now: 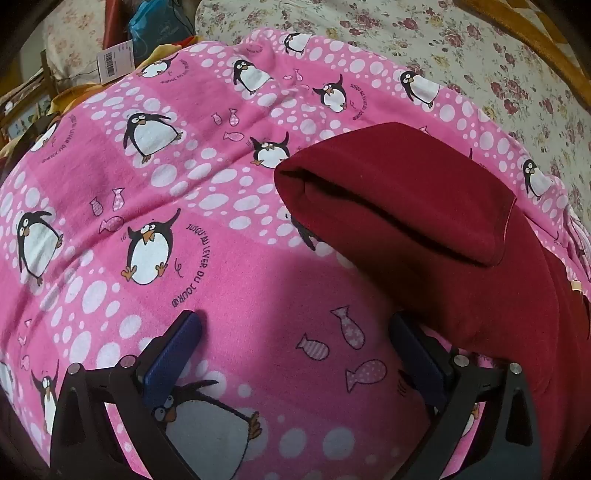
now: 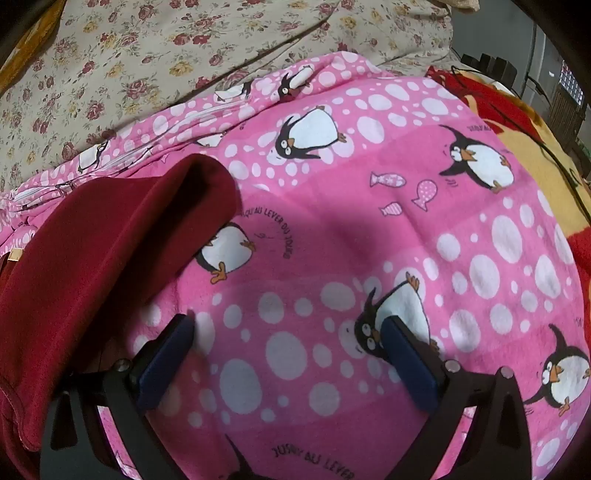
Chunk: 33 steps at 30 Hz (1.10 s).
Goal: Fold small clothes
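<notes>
Lying on the pink penguin blanket (image 1: 147, 206), the dark red cloth (image 1: 424, 206) already has one part folded over. Both the left gripper (image 1: 295, 350) and the right gripper (image 2: 288, 350) are wide apart and hold nothing. I think a gripper must pinch an edge next.

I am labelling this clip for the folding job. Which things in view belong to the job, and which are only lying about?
Belong to the job:
- dark red garment, partly folded
- pink penguin blanket under it, the folding surface
- left tongs and right tongs, both open, holding nothing

Only lying about:
- floral bedsheet
- blue bag
- barcode tag
- yellow and red blanket
</notes>
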Motion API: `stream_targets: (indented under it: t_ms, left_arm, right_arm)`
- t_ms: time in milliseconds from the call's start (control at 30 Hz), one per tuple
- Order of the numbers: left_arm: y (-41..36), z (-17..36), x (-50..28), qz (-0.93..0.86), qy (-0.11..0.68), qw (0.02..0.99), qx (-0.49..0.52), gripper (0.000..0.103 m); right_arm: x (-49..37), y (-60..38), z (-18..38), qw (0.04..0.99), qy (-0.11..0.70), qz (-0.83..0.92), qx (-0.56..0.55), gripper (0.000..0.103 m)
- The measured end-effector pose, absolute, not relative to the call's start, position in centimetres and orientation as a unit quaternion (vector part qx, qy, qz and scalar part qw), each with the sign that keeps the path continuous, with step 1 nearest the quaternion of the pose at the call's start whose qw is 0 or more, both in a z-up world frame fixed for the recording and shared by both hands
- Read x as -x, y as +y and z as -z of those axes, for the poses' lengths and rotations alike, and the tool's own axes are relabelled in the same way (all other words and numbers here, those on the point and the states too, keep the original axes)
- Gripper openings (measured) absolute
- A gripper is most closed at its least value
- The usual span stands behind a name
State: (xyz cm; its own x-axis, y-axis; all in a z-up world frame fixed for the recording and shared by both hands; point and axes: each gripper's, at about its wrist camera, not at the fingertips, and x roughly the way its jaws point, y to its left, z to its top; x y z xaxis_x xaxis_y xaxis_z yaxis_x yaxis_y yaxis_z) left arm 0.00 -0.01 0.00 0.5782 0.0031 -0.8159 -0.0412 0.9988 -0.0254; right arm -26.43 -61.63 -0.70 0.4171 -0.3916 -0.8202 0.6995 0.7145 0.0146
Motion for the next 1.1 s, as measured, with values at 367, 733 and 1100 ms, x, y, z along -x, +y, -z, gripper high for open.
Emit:
stream_targets:
  t_ms: [367,733,1100]
  left_arm:
    - [0.0,0.0,0.0,-0.012,0.459,0.888,0.021,0.087]
    - [0.0,-0.2,0.1,-0.015,0.468,0.883,0.028,0.087]
    - [-2.2,-3.5,5.0,0.031,0.475,0.879,-0.030,0.064]
  right_arm:
    - [26.4,-61.6,0.7,0.822,0.426,0.332,-0.181,0.103]
    - [26.4,-61.6,0.7,0.822,0.425,0.334,-0.180,0.103]
    - [29.0,-57.4,-2.8,0.837,0.419,0.280,-0.215,0.102]
